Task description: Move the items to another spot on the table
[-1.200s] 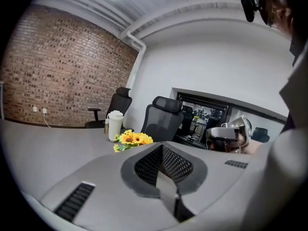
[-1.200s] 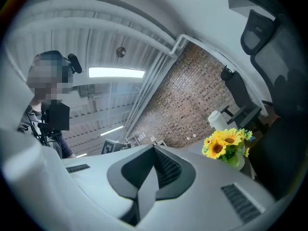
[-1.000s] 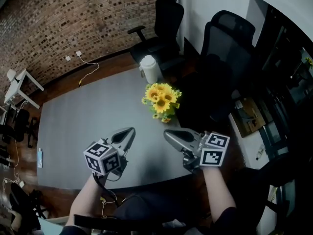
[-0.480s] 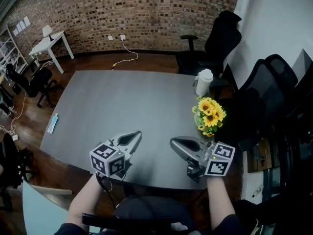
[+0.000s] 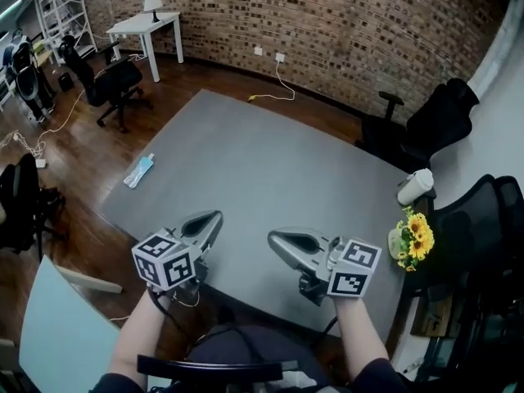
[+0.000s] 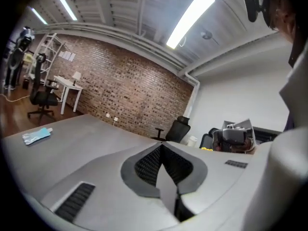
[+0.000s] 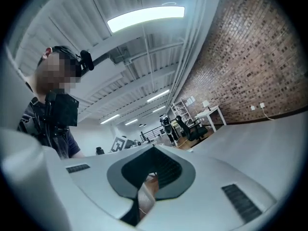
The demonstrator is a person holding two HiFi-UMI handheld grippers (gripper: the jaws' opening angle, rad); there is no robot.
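Grey table (image 5: 270,162) fills most of the head view. We hold both grippers side by side over its near edge, with a gap between them.

The left gripper (image 5: 214,216) has its jaws clenched together with nothing between them, as the left gripper view shows. The right gripper (image 5: 273,237) is also pressed tight and empty, as the right gripper view shows. Each marker cube hangs past the table edge.

We see three items. The yellow flowers (image 5: 415,237) stand in a pot at the table's right edge. The white cup (image 5: 414,186) is just beyond them, by the same edge. The blue packet (image 5: 139,170) lies flat at the left edge. All three are well apart from both grippers and none is touched.

Around the table, a brick wall (image 5: 327,15) stands behind and a black chair (image 5: 434,121) sits off the right corner. A white desk (image 5: 147,24) stands by the wall on the wood floor (image 5: 74,146).
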